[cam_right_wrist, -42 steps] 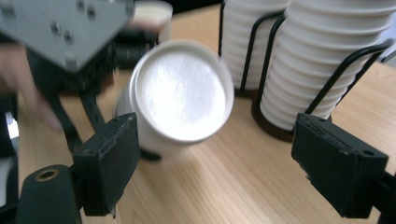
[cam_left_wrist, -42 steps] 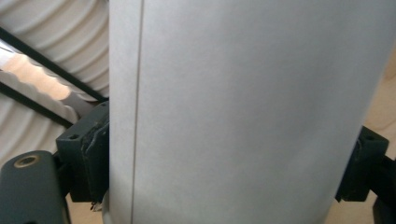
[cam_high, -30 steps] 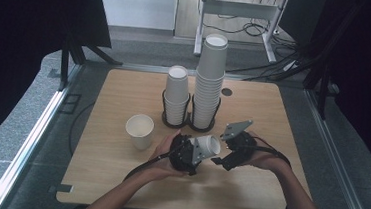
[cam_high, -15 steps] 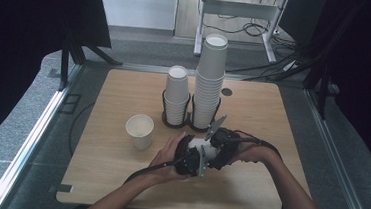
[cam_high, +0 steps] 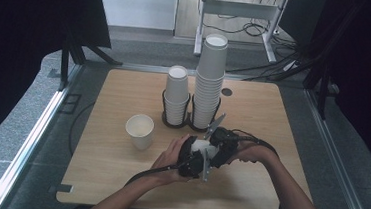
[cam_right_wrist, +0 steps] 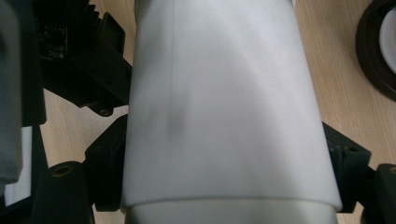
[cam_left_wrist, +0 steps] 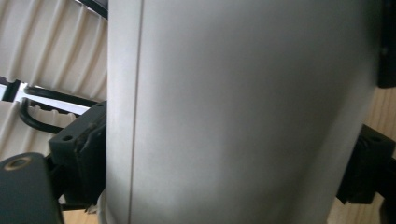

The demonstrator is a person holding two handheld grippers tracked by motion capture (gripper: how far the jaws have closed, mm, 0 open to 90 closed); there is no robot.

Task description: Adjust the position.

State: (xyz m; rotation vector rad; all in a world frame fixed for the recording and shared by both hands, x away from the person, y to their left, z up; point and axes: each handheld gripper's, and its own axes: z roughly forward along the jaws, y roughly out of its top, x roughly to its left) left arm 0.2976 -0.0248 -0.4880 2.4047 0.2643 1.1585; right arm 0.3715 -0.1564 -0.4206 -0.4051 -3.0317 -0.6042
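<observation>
A white paper cup [cam_high: 201, 146] lies sideways, low centre of the high view, held between both grippers; whether it is one cup or nested ones can't be told. The left gripper [cam_high: 193, 158] and right gripper [cam_high: 216, 146] meet w/ both hands close together, forearms coming up from the bottom edge; the left's jaws have just been opening and the right's closing, the cup wall between each pair, black jaw parts at both its sides. Behind, at centre, a black holder [cam_high: 190, 123] carries a short stack [cam_high: 176, 95] and a tall stack [cam_high: 209, 80]; an empty cup [cam_high: 140, 130] stands upright left of the hands on the table [cam_high: 283, 117].
</observation>
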